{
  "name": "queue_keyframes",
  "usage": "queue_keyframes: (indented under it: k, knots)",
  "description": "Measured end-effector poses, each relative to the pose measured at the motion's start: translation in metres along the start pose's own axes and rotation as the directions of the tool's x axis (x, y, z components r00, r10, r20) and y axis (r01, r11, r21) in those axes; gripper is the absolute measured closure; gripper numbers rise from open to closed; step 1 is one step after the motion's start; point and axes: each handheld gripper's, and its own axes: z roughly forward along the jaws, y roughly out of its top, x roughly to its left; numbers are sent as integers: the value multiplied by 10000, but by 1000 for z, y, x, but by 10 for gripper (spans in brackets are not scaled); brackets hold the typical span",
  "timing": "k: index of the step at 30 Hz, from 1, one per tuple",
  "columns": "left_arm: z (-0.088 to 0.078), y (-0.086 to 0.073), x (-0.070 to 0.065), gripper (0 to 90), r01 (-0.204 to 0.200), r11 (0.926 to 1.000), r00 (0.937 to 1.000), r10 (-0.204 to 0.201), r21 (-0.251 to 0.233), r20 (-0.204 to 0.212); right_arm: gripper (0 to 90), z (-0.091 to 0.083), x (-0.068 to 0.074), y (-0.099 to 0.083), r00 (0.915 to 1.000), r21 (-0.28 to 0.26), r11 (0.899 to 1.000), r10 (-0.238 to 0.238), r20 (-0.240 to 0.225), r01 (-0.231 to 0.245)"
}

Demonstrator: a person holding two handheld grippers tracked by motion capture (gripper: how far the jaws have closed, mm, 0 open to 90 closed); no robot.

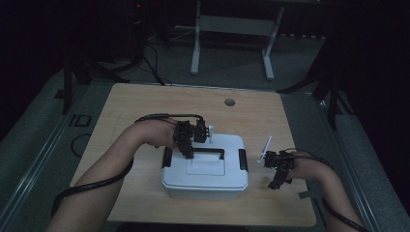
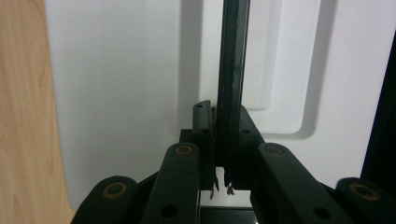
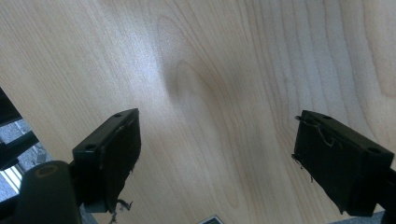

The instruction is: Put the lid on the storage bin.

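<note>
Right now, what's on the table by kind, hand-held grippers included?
White storage box with black handle: 1
Black side latches: 2
Hand-held grippers: 2, left hand-held gripper shut on the handle, right hand-held gripper open over bare wood
Total: 5

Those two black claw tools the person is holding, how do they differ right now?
The left gripper is shut on the black handle of the white box, while the right gripper stands open with nothing between its jaws. The left gripper is over the box lid; the right gripper is off to the box's side, over bare wooden table. Both are black, two-jawed and trail a cable.
</note>
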Motion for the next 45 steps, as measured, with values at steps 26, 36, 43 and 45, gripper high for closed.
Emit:
queue_keyframes:
  k: [26,36,43,45]
  knots:
    - [-20,-45,0,16,542,9876,9882,-742,-1472,-1340,144,-2,1,6,10000,-7,10000,-58,27,58]
    - [-15,-88,-4,16,1166,9854,9826,-1327,-1242,-1303,145,-3,1,4,10000,-11,10000,-17,52,17]
    - [-8,-121,-8,16,1760,9800,9779,-1849,-931,-979,144,-6,1,1,9999,-1,10000,30,104,-30]
    - [-6,-128,-8,16,1847,9780,9766,-1937,-974,-931,144,-6,2,1,9999,-9,10000,53,112,-53]
